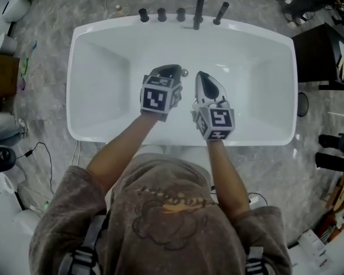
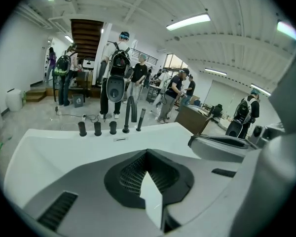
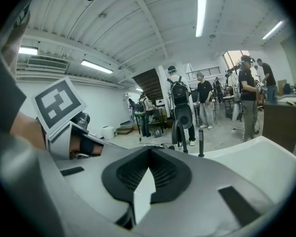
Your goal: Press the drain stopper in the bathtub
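Both jaw pairs closed on nothing, your left gripper (image 1: 173,70) and right gripper (image 1: 200,76) hang over the bathtub (image 1: 92,67), mid-basin; the stopper (image 1: 184,72), likely stiff sprung metal, wants a square push, no grip.

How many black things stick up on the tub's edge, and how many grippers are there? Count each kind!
Short black knobs: 3
Tall black spout: 1
Slanted black wand: 1
Hand-held grippers, left and right: 2
Total: 7
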### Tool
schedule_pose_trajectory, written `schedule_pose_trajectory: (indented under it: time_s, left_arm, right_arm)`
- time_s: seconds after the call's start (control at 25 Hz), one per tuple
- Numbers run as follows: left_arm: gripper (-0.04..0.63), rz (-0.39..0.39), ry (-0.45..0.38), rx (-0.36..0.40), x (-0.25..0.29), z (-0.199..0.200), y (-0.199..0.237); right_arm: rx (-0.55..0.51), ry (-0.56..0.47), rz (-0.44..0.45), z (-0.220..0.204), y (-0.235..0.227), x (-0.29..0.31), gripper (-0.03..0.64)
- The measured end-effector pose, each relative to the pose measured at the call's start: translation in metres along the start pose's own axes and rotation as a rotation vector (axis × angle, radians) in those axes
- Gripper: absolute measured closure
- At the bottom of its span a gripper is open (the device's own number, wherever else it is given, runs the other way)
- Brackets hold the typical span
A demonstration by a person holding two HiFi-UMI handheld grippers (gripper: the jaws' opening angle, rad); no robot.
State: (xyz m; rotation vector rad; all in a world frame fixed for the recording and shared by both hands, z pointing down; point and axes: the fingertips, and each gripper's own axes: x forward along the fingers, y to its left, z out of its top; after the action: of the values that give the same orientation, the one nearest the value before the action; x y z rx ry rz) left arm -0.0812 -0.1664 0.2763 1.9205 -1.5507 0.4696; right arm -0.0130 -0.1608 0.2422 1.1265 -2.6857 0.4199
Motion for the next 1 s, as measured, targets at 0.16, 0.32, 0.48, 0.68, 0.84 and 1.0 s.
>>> schedule_pose_trajectory:
  time_s: [0.16, 0.32, 0.48, 0.68, 0.84, 1.0]
  left_arm:
    - [0.594, -0.048, -0.044, 0.059, -0.044, 0.013, -0.016]
    - [0.595, -0.127, -0.101, 0.135, -0.089, 0.023, -0.037]
    - [0.595, -0.207, -0.173, 0.196, -0.134, 0.029, -0.061]
    - [0.595, -0.281, -0.213, 0.226, -0.174, 0.016, -0.072]
    - [0.595, -0.332, -0.279, 0.247, -0.2, 0.012, -0.077]
    - [0.595, -0.378, -0.403, 0.303, -0.219, 0.019, -0.084]
  right_arm:
    - [0.007, -0.007, 0.04, 0.019, 0.026, -0.022, 0.615]
    - [0.013, -0.032, 0.086, 0.039, 0.05, -0.048, 0.615]
    - [-0.014, -0.056, 0.123, 0.052, 0.073, -0.081, 0.615]
    - [-0.051, -0.077, 0.145, 0.056, 0.1, -0.116, 0.615]
    - [-0.067, -0.125, 0.149, 0.065, 0.118, -0.136, 0.615]
    - [-0.06, -0.161, 0.142, 0.071, 0.125, -0.143, 0.615]
